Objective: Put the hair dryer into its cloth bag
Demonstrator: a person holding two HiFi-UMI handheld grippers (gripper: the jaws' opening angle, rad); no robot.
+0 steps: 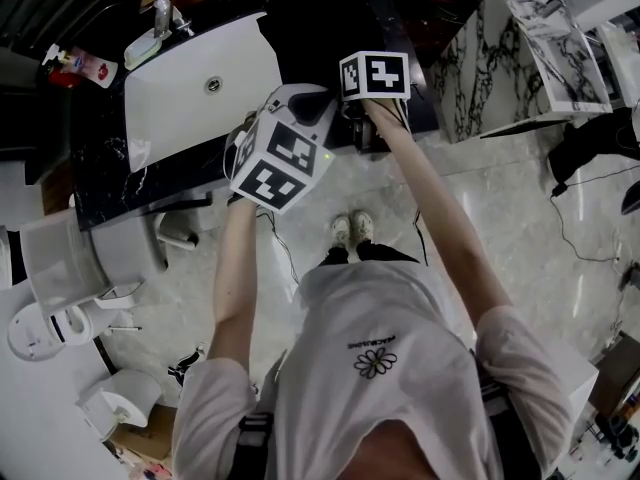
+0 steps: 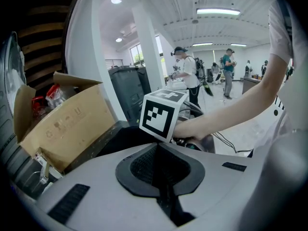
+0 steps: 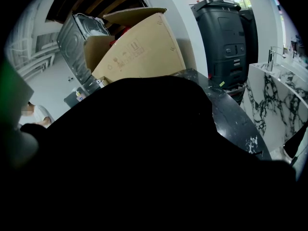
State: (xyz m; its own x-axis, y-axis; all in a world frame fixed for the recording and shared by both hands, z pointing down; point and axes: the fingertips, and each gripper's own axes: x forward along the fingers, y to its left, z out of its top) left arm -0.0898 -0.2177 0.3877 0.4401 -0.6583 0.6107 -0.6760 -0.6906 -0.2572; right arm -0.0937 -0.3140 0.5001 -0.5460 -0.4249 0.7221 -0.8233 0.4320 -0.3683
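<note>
My left gripper (image 1: 305,103) hovers over the black marble counter (image 1: 100,158), just right of the sink. In its own view the grey jaws (image 2: 159,153) stand shut, and nothing shows beyond their tips. The right gripper's marker cube (image 1: 375,75) sits close to the right of it, with the hand (image 2: 192,129) behind the cube (image 2: 161,114). A black mass (image 3: 144,153) fills most of the right gripper view and hides those jaws. I cannot tell whether it is the cloth bag or the hair dryer. Neither is made out in the head view.
A white sink basin (image 1: 200,88) with a tap lies left of the grippers. An open cardboard box (image 3: 139,47) stands at the counter's far end beside a black bin (image 3: 221,32). A marble-patterned block (image 1: 520,58) is to the right. People stand in the background.
</note>
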